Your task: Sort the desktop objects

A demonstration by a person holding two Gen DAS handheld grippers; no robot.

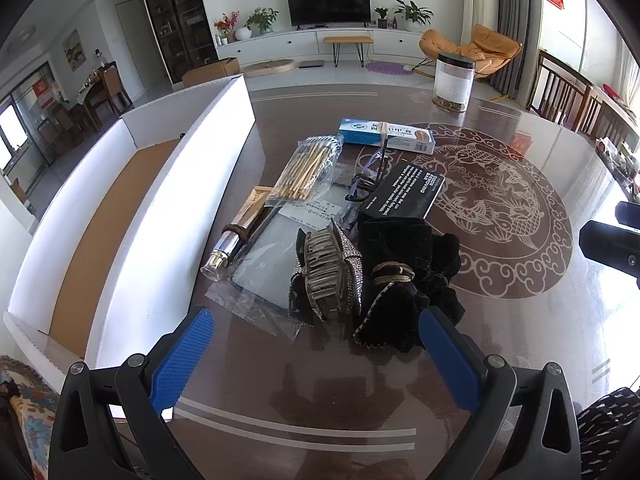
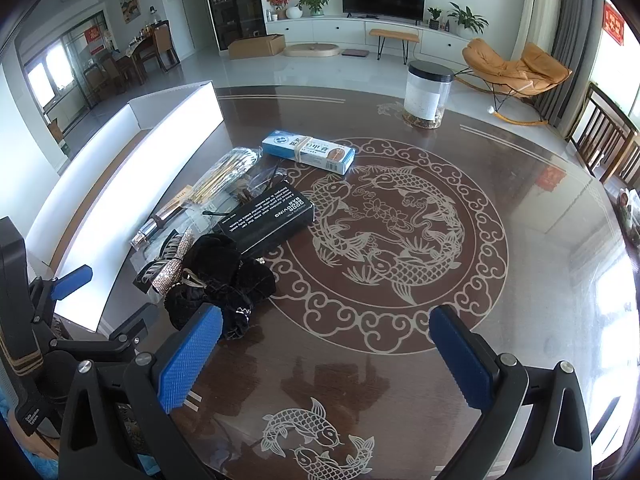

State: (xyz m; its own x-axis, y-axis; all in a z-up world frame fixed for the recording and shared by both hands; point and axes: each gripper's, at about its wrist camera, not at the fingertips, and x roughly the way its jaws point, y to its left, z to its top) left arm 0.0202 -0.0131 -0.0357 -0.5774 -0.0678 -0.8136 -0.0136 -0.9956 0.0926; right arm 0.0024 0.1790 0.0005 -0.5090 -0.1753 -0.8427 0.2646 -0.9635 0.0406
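Black box (image 1: 402,194) reads "ODOR REMOVING BAR"

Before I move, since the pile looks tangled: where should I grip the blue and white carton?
Take the blue and white carton across its narrow width near the middle, coming from above. It lies flat and apart from the clutter, with bare table along its far long side and right end. Both tools are open and empty.

Each gripper, the left gripper (image 1: 316,354) and the right gripper (image 2: 326,354), is built from black plastic arms joined by silver screws. Blue, finely ribbed pads (image 1: 182,356) are fitted on the fingers.
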